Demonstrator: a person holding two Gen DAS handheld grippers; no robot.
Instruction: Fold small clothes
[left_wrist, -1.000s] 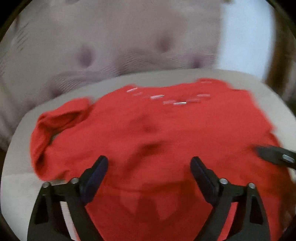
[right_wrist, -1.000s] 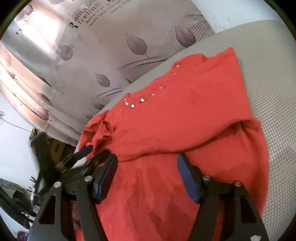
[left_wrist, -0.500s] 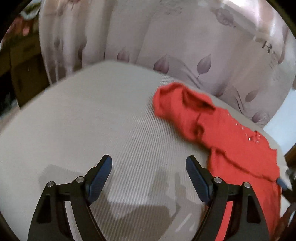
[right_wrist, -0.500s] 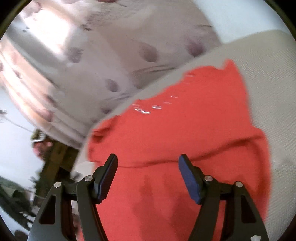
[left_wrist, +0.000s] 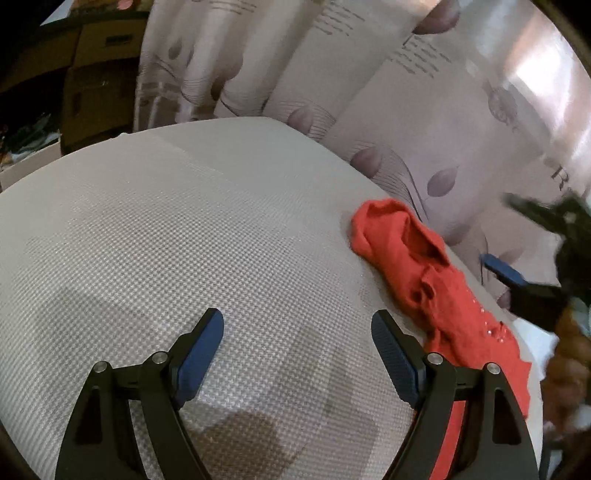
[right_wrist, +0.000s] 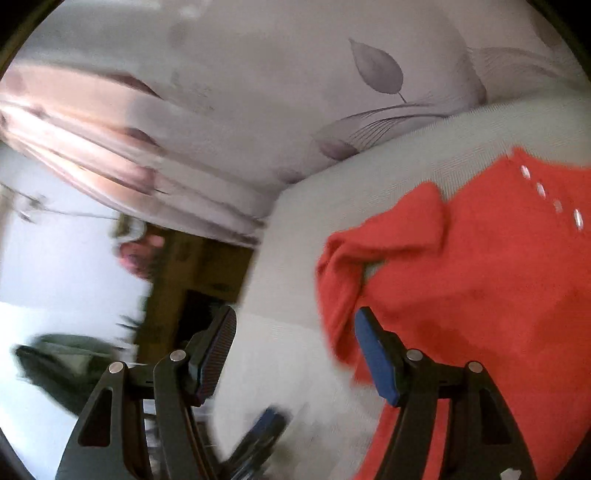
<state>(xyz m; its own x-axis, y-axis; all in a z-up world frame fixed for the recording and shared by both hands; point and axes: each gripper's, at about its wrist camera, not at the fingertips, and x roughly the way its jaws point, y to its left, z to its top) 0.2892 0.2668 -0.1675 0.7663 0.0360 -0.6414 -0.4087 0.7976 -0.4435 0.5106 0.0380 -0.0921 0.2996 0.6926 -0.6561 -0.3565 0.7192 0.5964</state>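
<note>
A small red top (left_wrist: 436, 291) lay along the far edge of a grey woven cushion (left_wrist: 192, 236), close against a leaf-printed curtain (left_wrist: 369, 92). In the left wrist view its long axis ran from about 11 o'clock to 5 o'clock, a crumpled sleeve end at the upper tip and the beaded neckline toward the curtain side. The left gripper (left_wrist: 297, 332) hovered over bare cushion with its blue-padded jaws spread wide and nothing between them; the garment sat at its 2 o'clock, just beside the right-hand finger. In the blurred right wrist view the top (right_wrist: 480, 280) filled the frame from 1 to 5 o'clock, sleeve bunched toward 9 o'clock and beads (right_wrist: 554, 201) strung near 2 o'clock. The right gripper (right_wrist: 295, 328) had just been narrowing, jaws still parted and empty, with one finger in front of the cloth's edge; whether it touched could not be told.
</note>
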